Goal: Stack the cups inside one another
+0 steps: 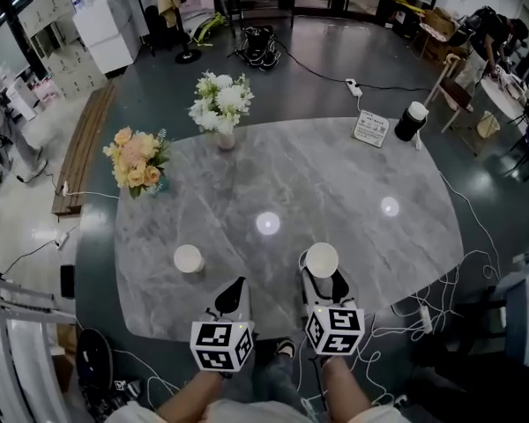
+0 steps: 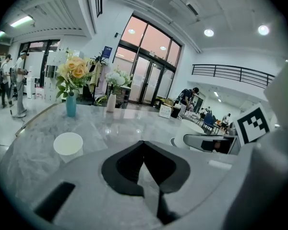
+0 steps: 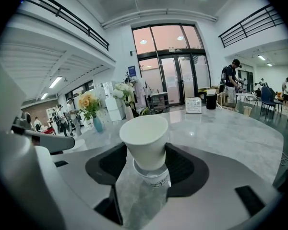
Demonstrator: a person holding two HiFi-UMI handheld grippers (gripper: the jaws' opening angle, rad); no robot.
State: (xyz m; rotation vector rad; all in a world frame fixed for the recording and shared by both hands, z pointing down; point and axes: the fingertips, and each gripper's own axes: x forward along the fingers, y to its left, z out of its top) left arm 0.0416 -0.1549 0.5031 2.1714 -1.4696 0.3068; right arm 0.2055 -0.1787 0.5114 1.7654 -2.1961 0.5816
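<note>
A white paper cup (image 1: 322,258) stands upright between the jaws of my right gripper (image 1: 323,278), near the table's front edge. In the right gripper view the cup (image 3: 143,131) fills the gap, with both black pads against its sides. Under it shows a second rim with print (image 3: 153,176), like another cup that it sits in. A second white cup (image 1: 188,258) stands alone on the marble, ahead and to the left of my left gripper (image 1: 236,287). That gripper (image 2: 144,143) is shut with its tips together and nothing in them; the loose cup (image 2: 68,144) lies to its left.
Near the far left of the grey marble table (image 1: 335,183) stands a vase of orange flowers (image 1: 137,161). A vase of white flowers (image 1: 220,104) stands at the back, and a sign card (image 1: 370,128) and a black container (image 1: 412,120) at the back right. Cables trail on the floor.
</note>
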